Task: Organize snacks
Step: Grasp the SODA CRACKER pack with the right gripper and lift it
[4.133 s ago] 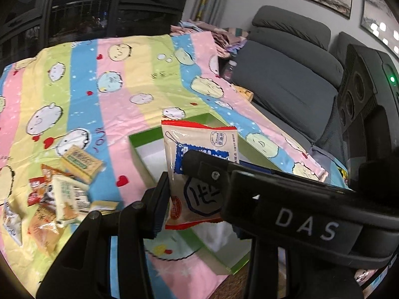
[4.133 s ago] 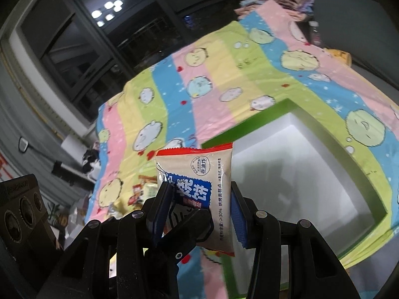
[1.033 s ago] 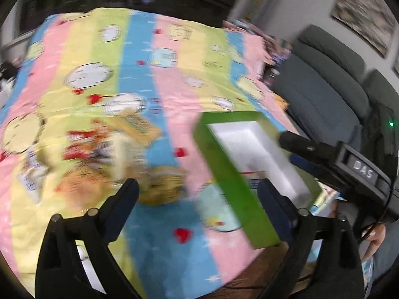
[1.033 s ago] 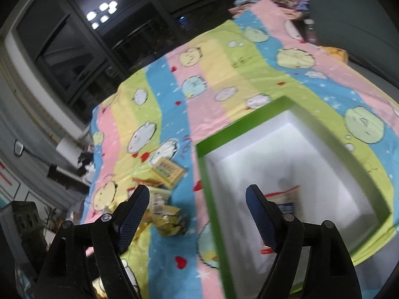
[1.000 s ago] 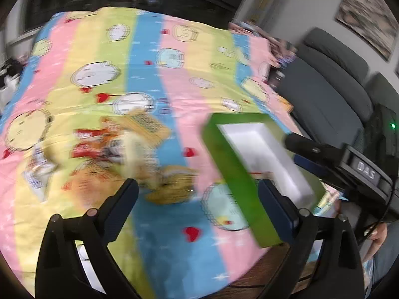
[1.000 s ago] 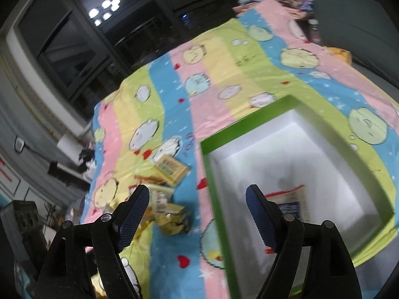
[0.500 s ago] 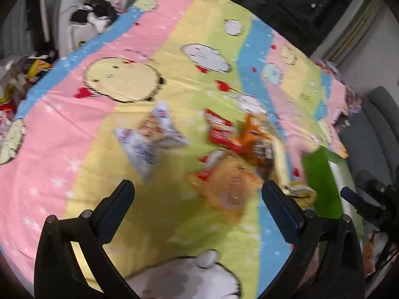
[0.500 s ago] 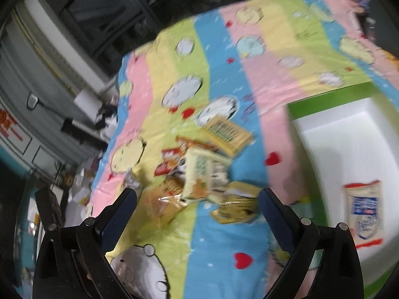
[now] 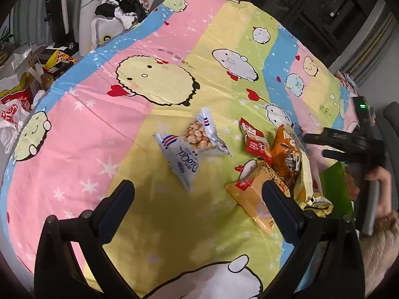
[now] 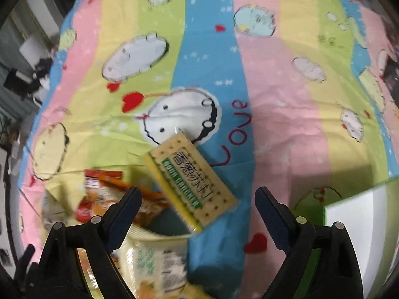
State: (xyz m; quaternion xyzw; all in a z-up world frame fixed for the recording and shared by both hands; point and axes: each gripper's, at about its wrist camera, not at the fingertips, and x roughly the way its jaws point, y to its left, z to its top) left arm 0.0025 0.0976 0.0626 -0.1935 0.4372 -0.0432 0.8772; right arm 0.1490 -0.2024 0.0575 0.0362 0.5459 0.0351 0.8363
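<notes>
Most of the work was judged to remain: on the cloth [image 9: 129, 114] a white-blue packet [image 9: 192, 147] lay alone at left, then a red packet [image 9: 254, 140], an orange packet [image 9: 286, 154] and a yellow bag [image 9: 251, 194] were heaped just beside the green box [image 9: 336, 189].

The left gripper [image 9: 197, 204] was held wide apart and empty above the cloth. The right gripper [image 10: 198, 211] was likewise spread, empty, over a cracker pack [image 10: 189, 182].

The box was cut off in both views, so its contents could not be told. The right view was blurred, and the heap under the cracker pack was hard to make out.
</notes>
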